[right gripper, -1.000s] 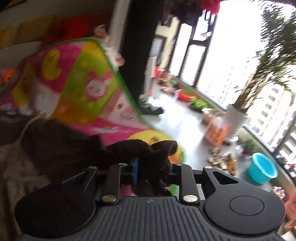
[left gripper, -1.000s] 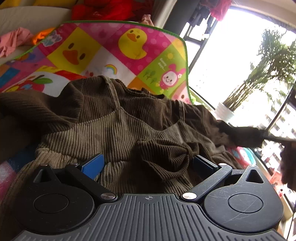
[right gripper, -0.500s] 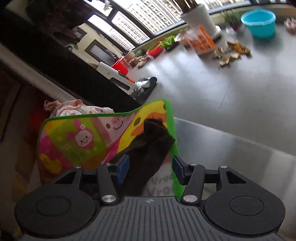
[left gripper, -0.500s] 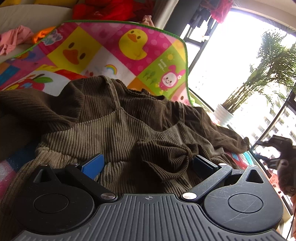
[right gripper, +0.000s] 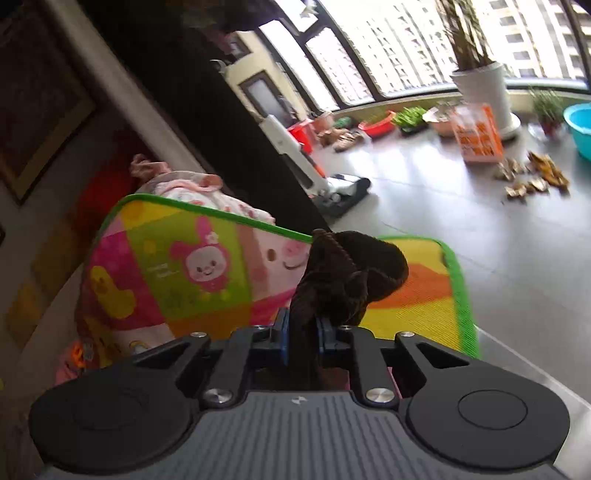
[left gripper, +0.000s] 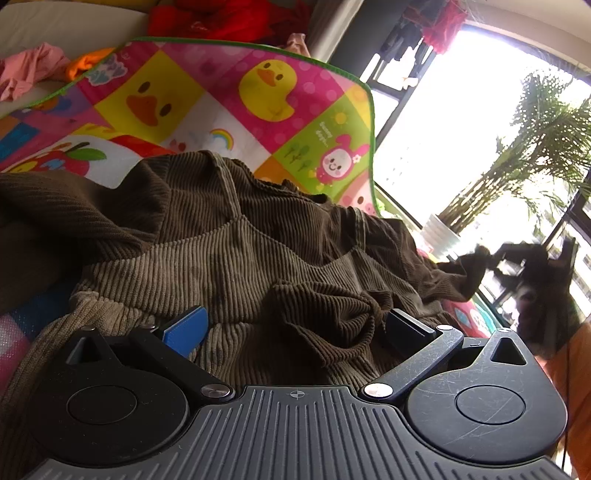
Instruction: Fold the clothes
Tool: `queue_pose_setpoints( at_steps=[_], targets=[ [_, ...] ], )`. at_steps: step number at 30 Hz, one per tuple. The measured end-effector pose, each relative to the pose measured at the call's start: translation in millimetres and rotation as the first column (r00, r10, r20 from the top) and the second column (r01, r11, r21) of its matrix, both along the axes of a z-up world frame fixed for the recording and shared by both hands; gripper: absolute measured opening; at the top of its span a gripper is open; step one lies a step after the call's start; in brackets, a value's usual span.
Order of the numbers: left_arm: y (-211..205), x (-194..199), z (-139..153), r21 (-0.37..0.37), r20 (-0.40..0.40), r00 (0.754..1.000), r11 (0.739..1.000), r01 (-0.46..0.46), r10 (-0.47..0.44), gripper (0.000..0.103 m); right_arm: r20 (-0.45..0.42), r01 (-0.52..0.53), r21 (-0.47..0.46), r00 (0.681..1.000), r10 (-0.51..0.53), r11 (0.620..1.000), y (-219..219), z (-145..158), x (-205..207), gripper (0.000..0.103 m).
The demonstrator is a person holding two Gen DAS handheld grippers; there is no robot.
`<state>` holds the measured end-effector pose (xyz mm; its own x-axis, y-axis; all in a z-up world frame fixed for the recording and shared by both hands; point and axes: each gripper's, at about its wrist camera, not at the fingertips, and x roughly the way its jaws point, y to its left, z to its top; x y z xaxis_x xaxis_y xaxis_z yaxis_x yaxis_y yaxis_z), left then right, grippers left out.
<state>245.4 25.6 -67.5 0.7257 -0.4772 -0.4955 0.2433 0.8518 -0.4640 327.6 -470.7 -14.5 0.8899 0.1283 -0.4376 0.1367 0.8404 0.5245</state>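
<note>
A brown corduroy garment [left gripper: 240, 251] lies crumpled on a colourful cartoon play mat [left gripper: 221, 92]. My left gripper [left gripper: 295, 325] hovers low over its near part, open, with a bunched fold between the fingers but not pinched. The garment's dark sleeve [left gripper: 461, 273] stretches off to the right, where my right gripper [left gripper: 517, 266] shows as a blurred dark shape. In the right wrist view my right gripper [right gripper: 301, 332] is closing tight on the sleeve end [right gripper: 343, 273], whose cuff bulges out past the blue pads above the mat's corner [right gripper: 424, 317].
Pink [left gripper: 33, 70] and red clothes [left gripper: 221, 18] lie behind the mat. Past the mat's green edge the grey floor holds a floor cleaner [right gripper: 314, 173], an orange bag [right gripper: 476, 136], a blue basin [right gripper: 580, 125] and a potted plant [right gripper: 480, 81] by the windows.
My right gripper let the sleeve go, opened and rolled, then shut again on the sleeve end, which is lifted once more at the right. The left gripper has not moved.
</note>
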Motion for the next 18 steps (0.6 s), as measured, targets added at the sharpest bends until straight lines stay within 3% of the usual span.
queue_pose_setpoints(
  at_steps=[3,6,8,10,11,12,13,14,16,18],
  targets=[
    [1,0,0,-0.013,-0.001,1.000,1.000,-0.001,0.001,0.103,0.119,-0.144,-0.050,0.982,0.149,0.988,56,52,-4,0.009],
    [2,0,-1,-0.022,-0.001,1.000,1.000,-0.001,0.001,0.103,0.186,-0.263,-0.161,0.939,0.291,0.951,115,90,-3,0.008],
    [4,0,-1,-0.029,-0.001,1.000,1.000,-0.001,0.001,0.103,0.200,-0.307,-0.230,0.914,0.354,0.923,141,103,-3,0.009],
    [5,0,-1,-0.036,-0.002,1.000,0.999,-0.001,0.001,0.103,0.177,-0.289,-0.331,0.916,0.360,0.898,154,103,-1,0.010],
    [6,0,-2,-0.039,-0.002,1.000,0.999,-0.001,0.001,0.103,0.162,-0.273,-0.385,0.921,0.355,0.882,160,101,-1,0.019],
    [6,0,-2,-0.042,-0.002,1.000,0.999,-0.001,0.001,0.103,0.138,-0.249,-0.458,0.928,0.345,0.854,163,95,-2,0.027],
    [7,0,-2,-0.045,-0.002,1.000,0.999,-0.001,0.001,0.103,0.105,-0.227,-0.541,0.937,0.332,0.810,165,87,-2,0.047],
    [7,1,-2,-0.048,-0.002,1.000,0.999,-0.001,0.001,0.103,0.062,-0.218,-0.617,0.944,0.324,0.756,165,76,-1,0.056],
    [7,1,-2,-0.053,-0.003,1.000,0.999,-0.001,0.001,0.103,-0.034,-0.229,-0.727,0.954,0.299,0.647,166,53,8,0.056],
    [7,1,-2,-0.054,-0.002,1.000,0.999,-0.002,0.002,0.103,-0.118,-0.254,-0.775,0.958,0.262,0.579,168,31,24,0.056]
  ],
)
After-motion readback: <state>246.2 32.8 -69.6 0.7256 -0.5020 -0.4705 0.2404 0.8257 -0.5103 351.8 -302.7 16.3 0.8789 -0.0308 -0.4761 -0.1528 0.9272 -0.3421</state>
